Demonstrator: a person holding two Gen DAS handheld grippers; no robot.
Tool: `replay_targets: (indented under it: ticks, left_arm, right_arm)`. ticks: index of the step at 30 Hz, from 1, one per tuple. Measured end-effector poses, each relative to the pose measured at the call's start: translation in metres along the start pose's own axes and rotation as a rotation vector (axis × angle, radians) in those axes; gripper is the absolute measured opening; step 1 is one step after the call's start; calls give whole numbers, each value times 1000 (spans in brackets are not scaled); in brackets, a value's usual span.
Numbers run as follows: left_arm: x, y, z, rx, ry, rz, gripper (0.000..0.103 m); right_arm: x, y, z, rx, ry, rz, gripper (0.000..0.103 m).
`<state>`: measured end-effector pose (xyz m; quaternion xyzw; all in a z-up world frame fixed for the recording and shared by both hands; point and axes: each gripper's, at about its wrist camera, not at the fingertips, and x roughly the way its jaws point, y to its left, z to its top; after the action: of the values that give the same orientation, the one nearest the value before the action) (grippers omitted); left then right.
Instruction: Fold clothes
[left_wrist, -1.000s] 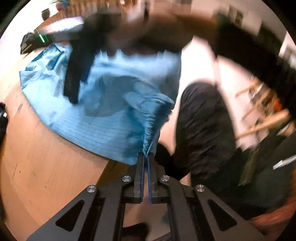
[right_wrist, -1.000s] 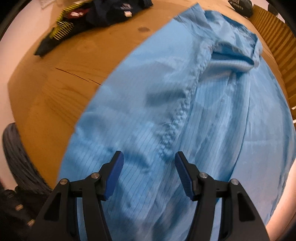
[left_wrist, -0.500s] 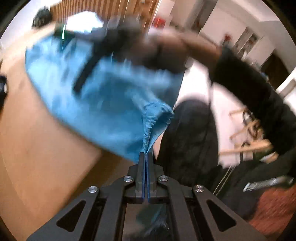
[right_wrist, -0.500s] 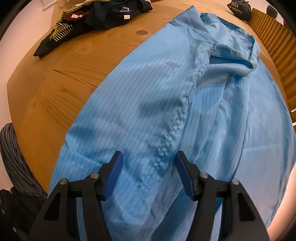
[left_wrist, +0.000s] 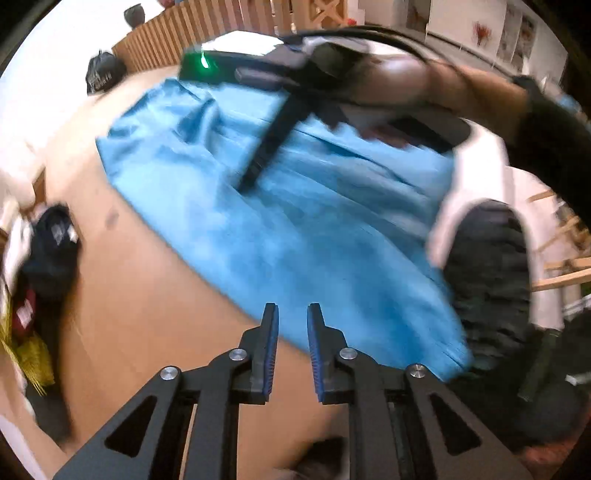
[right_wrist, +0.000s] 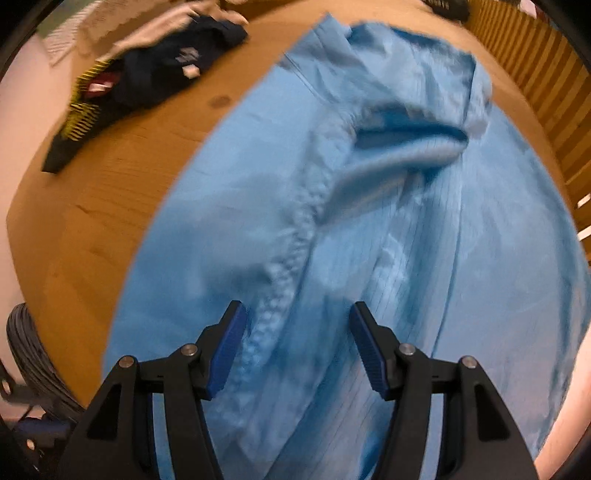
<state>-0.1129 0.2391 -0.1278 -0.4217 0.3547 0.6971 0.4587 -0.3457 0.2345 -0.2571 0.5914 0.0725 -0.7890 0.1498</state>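
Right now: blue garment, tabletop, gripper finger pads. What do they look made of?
Blue garment: thin woven cloth, likely synthetic, with a slight sheen, fine dark pinstripes and soft creases.
Tabletop: wood or wood veneer with a matte finish; grain lines and a dark knot show.
Finger pads: blue, ribbed, probably rubber or soft plastic, set on matte black arms with metal bolts.

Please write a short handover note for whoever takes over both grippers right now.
Left gripper: open, empty, at the near edge of the blue garment.
Right gripper: open, empty, over the garment by its zip.
The garment lies spread on the wooden table, collar at the far end; a dark clothes pile sits beyond it.
Done: garment laid out.
Left: no fold is visible yet, so all the folds remain.
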Motion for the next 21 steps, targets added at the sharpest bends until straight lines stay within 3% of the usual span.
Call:
replay_targets:
  ticks: [3,6,10,14,21]
  left_arm:
    - [46,21,28,-5,58,-8,17]
    - [80,42,40,14,121,33,17]
    - [94,74,55,-15,102,23,22]
    - [107,111,67,-47,91,28,41]
    - [126,178,88,-76,71,98,45]
  right_arm:
    - [3,0,12,-13,-26,-14,59]
    - [9,0,28,-21,-33,-30,62]
    - [16,1,48,-32,-43,-52,68]
    - [25,-5,81,-30,-53,-59,75]
    - [43,-22,151,-9,-84,-69,80]
